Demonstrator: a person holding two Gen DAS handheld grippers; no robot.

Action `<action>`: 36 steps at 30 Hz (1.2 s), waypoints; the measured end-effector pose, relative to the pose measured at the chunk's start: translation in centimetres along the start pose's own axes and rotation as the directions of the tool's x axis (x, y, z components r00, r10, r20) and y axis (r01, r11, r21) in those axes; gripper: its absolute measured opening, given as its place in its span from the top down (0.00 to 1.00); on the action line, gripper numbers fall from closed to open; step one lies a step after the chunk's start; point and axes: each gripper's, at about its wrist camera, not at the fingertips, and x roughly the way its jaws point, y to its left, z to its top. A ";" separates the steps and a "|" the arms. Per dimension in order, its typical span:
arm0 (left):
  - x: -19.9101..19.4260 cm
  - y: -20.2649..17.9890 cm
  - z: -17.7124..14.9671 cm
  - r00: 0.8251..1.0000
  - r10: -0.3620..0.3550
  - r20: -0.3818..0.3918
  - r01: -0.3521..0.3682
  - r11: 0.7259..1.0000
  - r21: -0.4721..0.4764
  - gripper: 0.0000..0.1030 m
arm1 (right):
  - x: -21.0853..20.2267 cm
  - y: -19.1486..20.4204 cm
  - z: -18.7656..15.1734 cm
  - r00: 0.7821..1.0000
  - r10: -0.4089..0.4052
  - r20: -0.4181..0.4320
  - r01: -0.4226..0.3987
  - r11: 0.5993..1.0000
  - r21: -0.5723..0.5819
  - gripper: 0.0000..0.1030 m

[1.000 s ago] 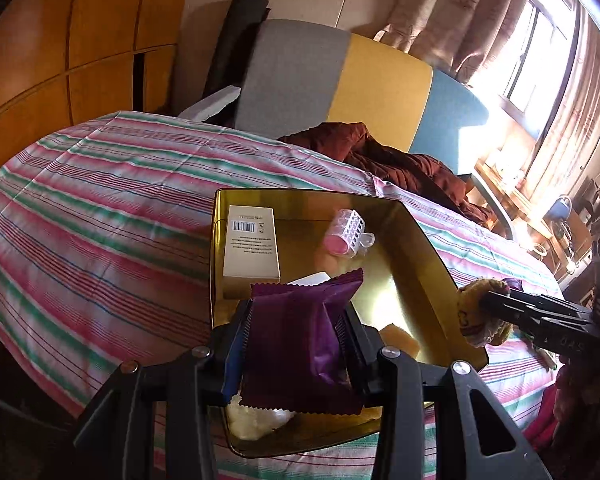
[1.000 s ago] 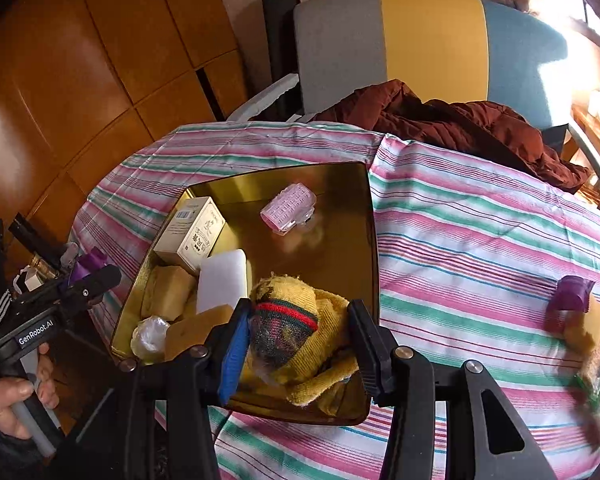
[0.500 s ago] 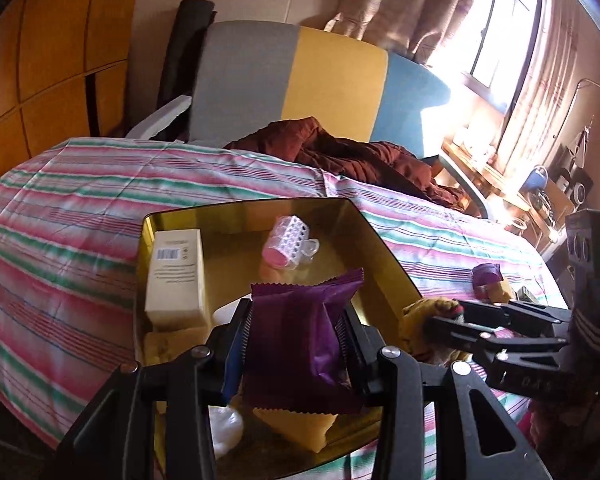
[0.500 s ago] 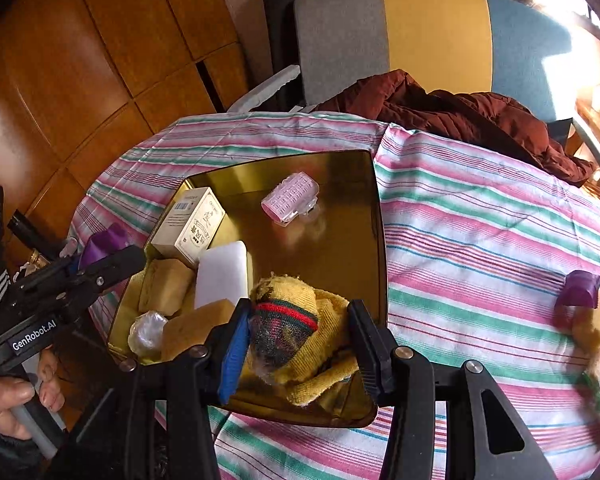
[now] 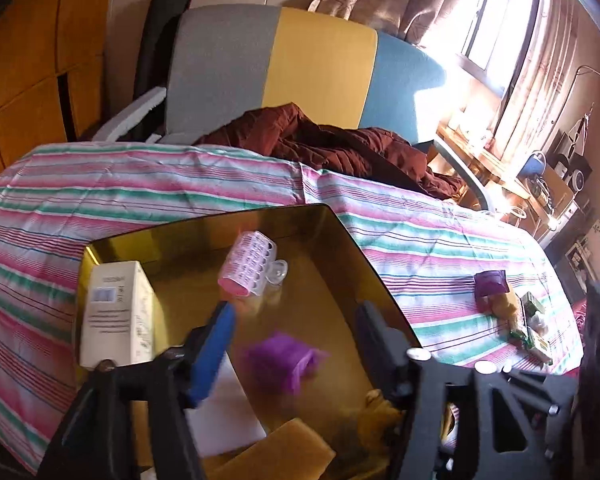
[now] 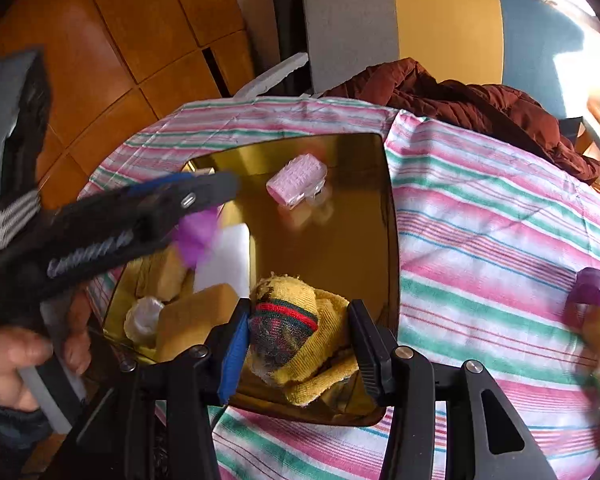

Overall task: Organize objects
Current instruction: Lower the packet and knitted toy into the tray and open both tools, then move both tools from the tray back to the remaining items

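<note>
One gold tray (image 5: 364, 256) sits on the striped surface (image 5: 140, 184). In it I count one pink hair roller (image 5: 247, 266), one white box (image 5: 114, 312), one white block (image 6: 224, 258), two yellow sponges (image 6: 192, 316), one clear wad (image 6: 142, 316). Purple packets: two, one blurred over the tray (image 5: 284, 360), one out on the cloth (image 5: 489, 285). One yellow knitted cloth (image 6: 300, 332).

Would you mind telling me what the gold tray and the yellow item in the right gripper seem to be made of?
The gold tray looks like polished metal or metallised plastic: its floor mirrors the pink hair roller lying on it. I cannot tell which. The yellow item in the right gripper looks like knitted fabric, probably wool or cotton: a ribbed weave, soft folds and a red and green woven band.
</note>
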 end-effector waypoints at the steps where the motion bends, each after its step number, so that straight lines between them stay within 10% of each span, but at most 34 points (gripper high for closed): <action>1: 0.2 -0.1 -0.1 1.000 -0.001 -0.004 0.001 1.000 -0.003 0.23 | 0.3 0.0 -0.2 1.000 0.008 -0.013 -0.008 1.000 0.000 0.52; 15: -1.7 1.4 -4.0 1.000 0.013 -0.025 -0.014 0.999 -0.048 0.23 | 2.4 1.7 -2.2 0.994 0.053 -0.095 -0.057 0.998 -0.040 0.37; 25: -4.1 2.4 -5.6 0.999 0.032 0.004 -0.032 0.996 -0.084 0.23 | -1.3 1.0 -2.2 1.000 -0.017 0.024 0.016 1.000 0.025 0.08; 36: -6.3 0.0 -6.3 0.997 0.057 0.058 -0.056 0.998 -0.009 0.23 | -4.0 0.9 -1.9 0.985 -0.114 0.131 0.110 0.993 0.036 0.00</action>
